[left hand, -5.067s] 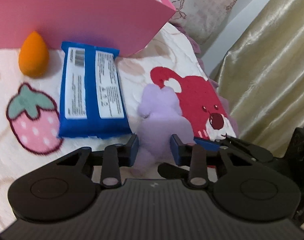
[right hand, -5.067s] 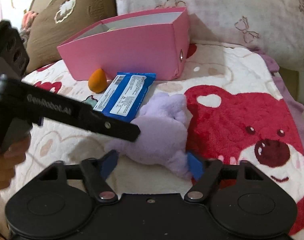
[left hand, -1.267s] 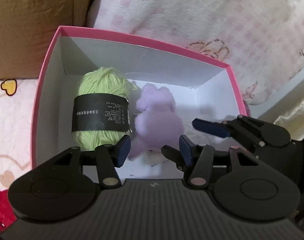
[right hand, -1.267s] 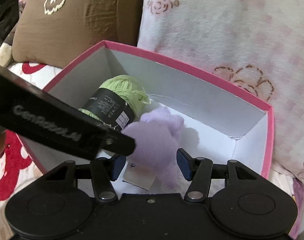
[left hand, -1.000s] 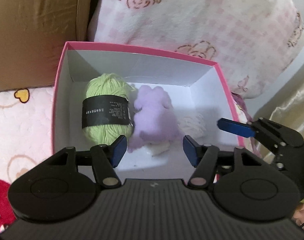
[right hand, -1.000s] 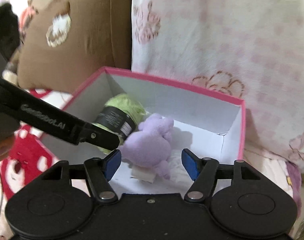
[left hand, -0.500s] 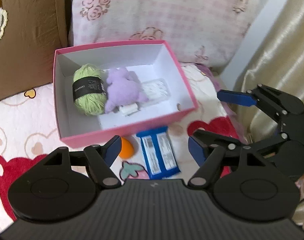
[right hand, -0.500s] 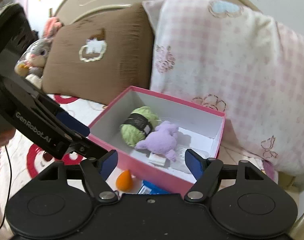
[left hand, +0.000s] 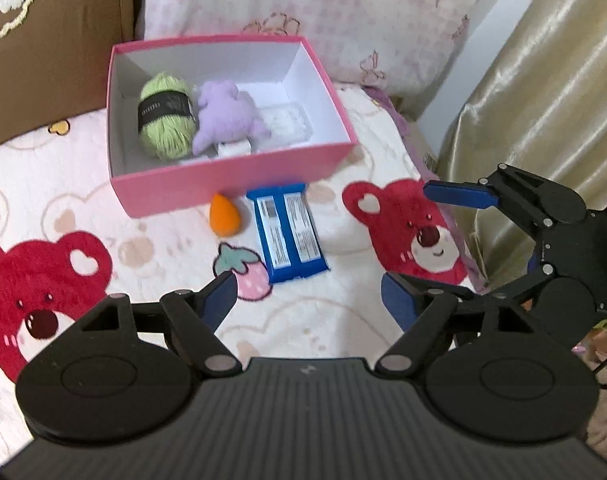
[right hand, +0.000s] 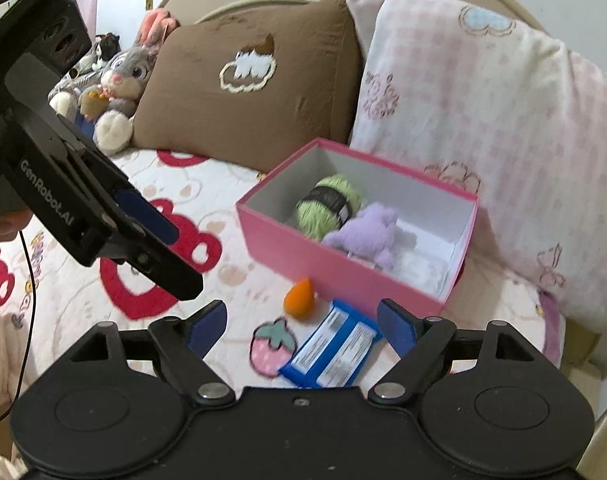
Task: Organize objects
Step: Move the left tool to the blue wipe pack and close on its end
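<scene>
Toys sit packed in your pink box [left hand: 231, 178] on the bed; sponge [left hand: 224, 216] and blue packet [left hand: 289, 236] wait just outside. Your left hand-held gripper [left hand: 309, 300] and right hand-held gripper [right hand: 301, 320] are opening, empty, ready for them.

The left claw [right hand: 175, 264] arm reads "GenRobot.AI" in white.

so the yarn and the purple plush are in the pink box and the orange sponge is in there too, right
Not quite. The green yarn and purple plush are in the pink box, but the orange sponge lies outside on the blanket, in front of the box beside the blue packet. The left wrist view shows it.
</scene>
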`<control>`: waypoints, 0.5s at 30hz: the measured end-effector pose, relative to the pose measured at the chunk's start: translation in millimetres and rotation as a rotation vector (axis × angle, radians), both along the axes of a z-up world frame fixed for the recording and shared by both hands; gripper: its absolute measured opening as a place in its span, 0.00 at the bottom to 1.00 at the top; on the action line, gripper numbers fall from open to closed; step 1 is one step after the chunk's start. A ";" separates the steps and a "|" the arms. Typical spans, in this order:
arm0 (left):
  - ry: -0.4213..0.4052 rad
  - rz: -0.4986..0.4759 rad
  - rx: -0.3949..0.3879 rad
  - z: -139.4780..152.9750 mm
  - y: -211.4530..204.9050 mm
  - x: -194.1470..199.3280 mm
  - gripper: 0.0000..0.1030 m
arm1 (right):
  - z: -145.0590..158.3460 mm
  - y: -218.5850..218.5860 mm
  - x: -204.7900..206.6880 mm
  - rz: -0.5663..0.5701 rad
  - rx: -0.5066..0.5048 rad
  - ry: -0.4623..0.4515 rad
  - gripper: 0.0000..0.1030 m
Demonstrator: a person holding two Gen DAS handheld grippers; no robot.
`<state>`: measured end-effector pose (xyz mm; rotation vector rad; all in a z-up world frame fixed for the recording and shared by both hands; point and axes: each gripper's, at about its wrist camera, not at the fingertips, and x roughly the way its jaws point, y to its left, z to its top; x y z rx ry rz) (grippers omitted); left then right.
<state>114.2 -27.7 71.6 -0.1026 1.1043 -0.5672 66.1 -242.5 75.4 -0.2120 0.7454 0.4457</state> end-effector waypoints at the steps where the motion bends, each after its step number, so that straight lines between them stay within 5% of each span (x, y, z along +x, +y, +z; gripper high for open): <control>1: 0.002 0.003 -0.002 -2.6 0.1 -2.7 0.76 | -2.9 0.4 -2.9 0.001 0.000 0.012 0.83; 15: 0.016 0.026 -0.078 -55.8 6.4 -10.9 0.76 | -55.8 5.1 -14.6 -0.090 0.115 0.108 0.89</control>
